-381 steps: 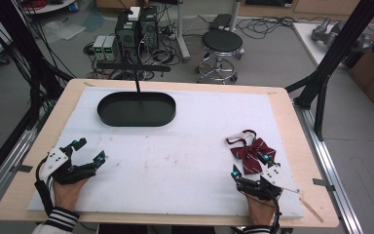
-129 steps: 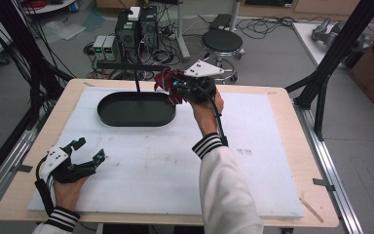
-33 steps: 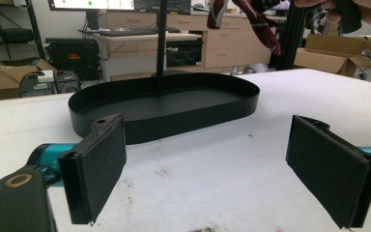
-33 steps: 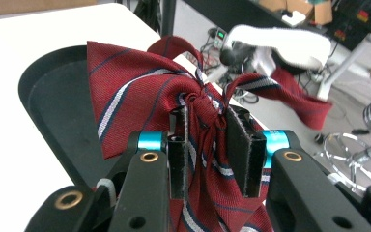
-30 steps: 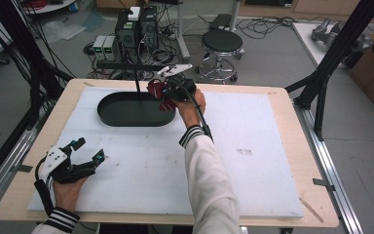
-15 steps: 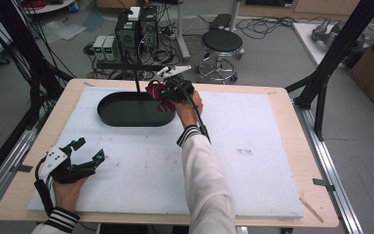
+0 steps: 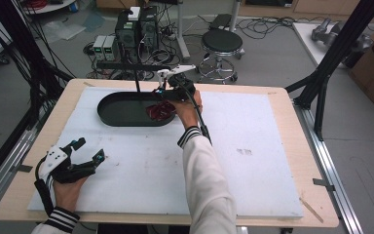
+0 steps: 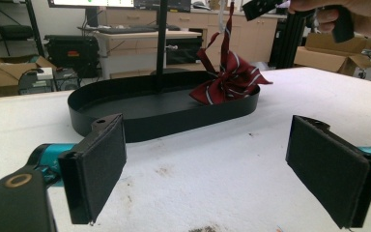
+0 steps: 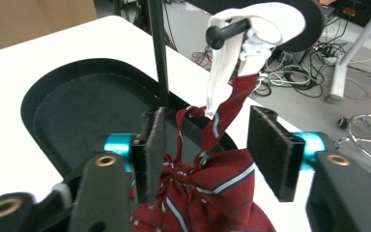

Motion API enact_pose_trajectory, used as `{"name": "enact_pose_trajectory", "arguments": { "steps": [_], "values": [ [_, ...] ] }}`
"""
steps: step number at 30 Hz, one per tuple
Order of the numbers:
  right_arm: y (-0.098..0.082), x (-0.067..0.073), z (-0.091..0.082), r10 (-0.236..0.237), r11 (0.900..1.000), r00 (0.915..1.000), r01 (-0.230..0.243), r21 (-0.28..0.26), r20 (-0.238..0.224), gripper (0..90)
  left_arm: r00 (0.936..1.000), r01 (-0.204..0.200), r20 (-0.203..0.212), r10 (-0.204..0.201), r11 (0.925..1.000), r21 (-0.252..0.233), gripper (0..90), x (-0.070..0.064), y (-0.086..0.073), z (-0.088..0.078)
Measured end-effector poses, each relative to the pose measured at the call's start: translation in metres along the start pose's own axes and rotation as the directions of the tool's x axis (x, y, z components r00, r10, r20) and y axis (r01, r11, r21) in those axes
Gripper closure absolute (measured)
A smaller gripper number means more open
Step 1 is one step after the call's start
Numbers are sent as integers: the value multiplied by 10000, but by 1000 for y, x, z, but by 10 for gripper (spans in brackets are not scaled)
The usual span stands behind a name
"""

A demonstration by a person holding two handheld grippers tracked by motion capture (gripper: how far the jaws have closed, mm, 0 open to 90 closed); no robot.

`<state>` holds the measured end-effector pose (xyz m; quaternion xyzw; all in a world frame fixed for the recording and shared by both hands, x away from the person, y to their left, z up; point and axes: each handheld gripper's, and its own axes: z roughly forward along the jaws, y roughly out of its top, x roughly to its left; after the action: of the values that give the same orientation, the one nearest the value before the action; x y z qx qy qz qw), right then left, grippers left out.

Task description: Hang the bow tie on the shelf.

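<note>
Left gripper [image 7: 85, 161] rests at the near left corner of the tabletop [image 7: 272, 161], jaws wide apart and holding nothing, well apart from the work. Farther in, the black oval tray [image 7: 119, 109] carries an upright post with a crossbar hook [image 9: 232, 30]. The red striped bow tie [image 7: 159, 111] hangs by its white strap [image 9: 222, 67] looped over that hook, the bow's lower folds touching down inside the tray's right end. Right gripper [image 9: 207, 145] sits at the bow; its jaws have just been opening and now stand apart, the fabric between them unpressed. Judged: hanging looks done, release nearly so; what remains is drawing the right gripper clear. The tie's long axis runs roughly vertical, strap end up, bow end down.
</note>
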<state>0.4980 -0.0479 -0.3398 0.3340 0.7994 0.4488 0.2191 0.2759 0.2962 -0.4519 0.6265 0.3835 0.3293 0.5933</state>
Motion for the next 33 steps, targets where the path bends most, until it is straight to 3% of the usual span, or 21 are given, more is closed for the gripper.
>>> {"name": "enact_pose_trajectory", "arguments": {
  "steps": [8,12,15,20,23,24,25,33],
  "values": [
    [6,-3,-20,305,9984,9995,-310,-481,-124,132,10000,15,-9,-15,10000,54,147,0,0,0],
    [8,-3,-30,257,9972,9996,-263,-703,-93,113,10000,-34,-13,34,10000,44,147,0,0,0],
    [4,-5,-43,205,9907,9998,-211,-1343,-60,111,10000,-70,-19,70,10000,29,147,0,0,0],
    [-6,-14,-66,538,9825,9984,-558,-1776,-161,90,10000,-74,-15,74,10000,-9,147,-1,0,0],
    [-19,-20,-88,568,9781,9983,-576,-1998,-100,75,10000,-65,-10,65,10000,-21,147,-1,0,0],
    [-19,-20,-88,568,9781,9983,-576,-1998,-100,75,10000,-65,0,65,10000,-30,147,0,0,0],
    [-23,-21,-94,626,9773,9980,-619,-2025,-32,20,10000,-59,-2,59,10000,0,147,0,0,0],
    [-63,-30,-150,875,9631,9949,-716,-2594,504,16,10000,-88,2,88,9999,-49,146,0,0,-1]
  ]
}}
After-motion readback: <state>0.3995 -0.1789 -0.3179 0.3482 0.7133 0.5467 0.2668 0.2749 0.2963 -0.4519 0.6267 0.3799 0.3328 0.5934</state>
